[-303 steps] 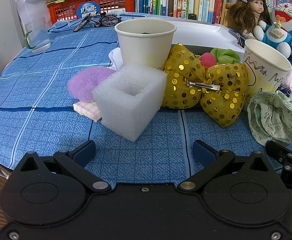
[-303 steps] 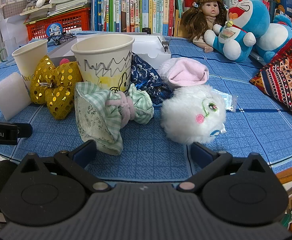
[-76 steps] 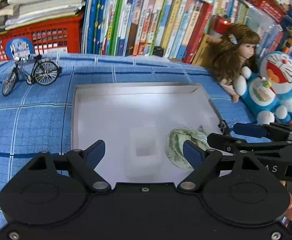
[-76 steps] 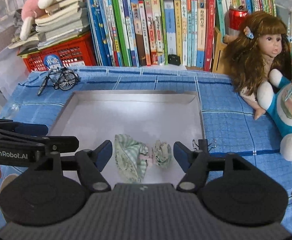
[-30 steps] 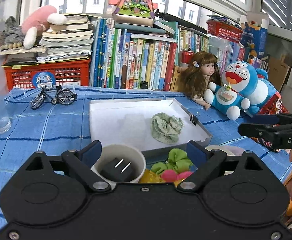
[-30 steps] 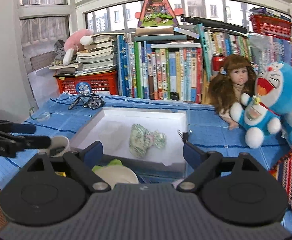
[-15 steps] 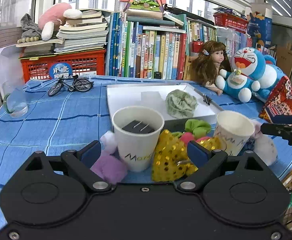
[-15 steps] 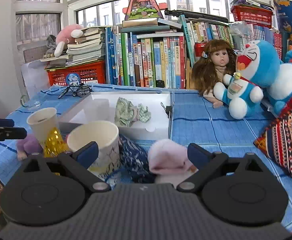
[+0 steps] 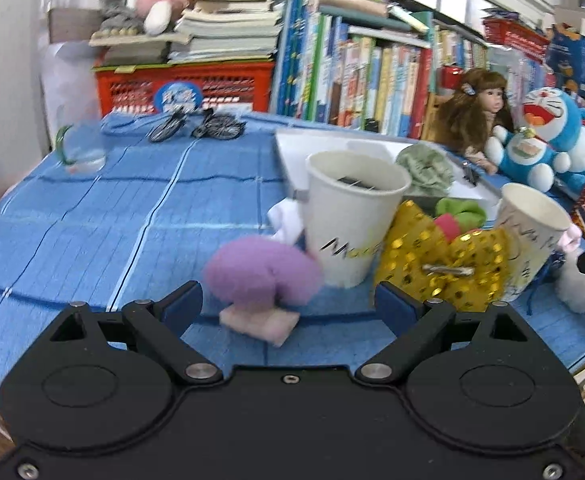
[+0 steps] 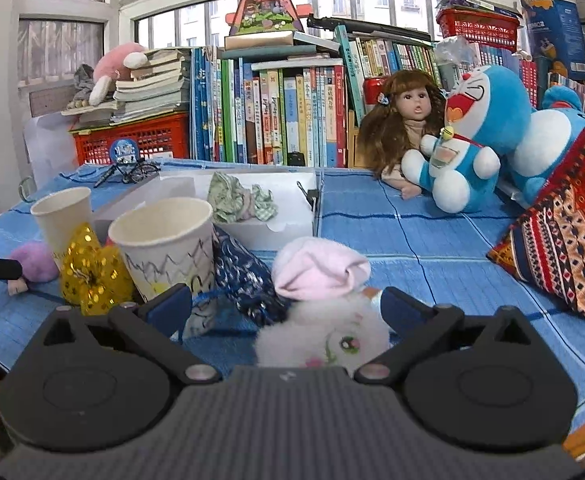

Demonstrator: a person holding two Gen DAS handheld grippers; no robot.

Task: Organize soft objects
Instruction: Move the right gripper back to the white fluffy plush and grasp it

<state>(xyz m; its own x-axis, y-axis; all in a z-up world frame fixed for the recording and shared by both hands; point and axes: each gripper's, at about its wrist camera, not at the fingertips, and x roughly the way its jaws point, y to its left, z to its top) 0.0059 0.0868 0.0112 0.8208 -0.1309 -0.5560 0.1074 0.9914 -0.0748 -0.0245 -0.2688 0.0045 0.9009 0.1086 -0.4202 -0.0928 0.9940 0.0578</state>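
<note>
A: Left gripper first: what's it doing?

B: Its jaws are spread wide with nothing between them, low over the desk. Just ahead of it sits the purple fuzzy pouf, resting on a small pink pad. Beyond that stands a white paper cup with a dark object inside, and the gold sequin bow leans between it and a second, scribbled cup.

A: And the right gripper?

B: Also released and empty. The white fluffy toy lies right between its fingers, with a pink sock on top and a dark blue cloth beside it.

A: Where's the sorted stuff?

B: In the white tray farther back: the green checked cloth lies inside it, alongside a white foam block. A green and pink scrunchie sits outside, near the tray's front wall.
</note>
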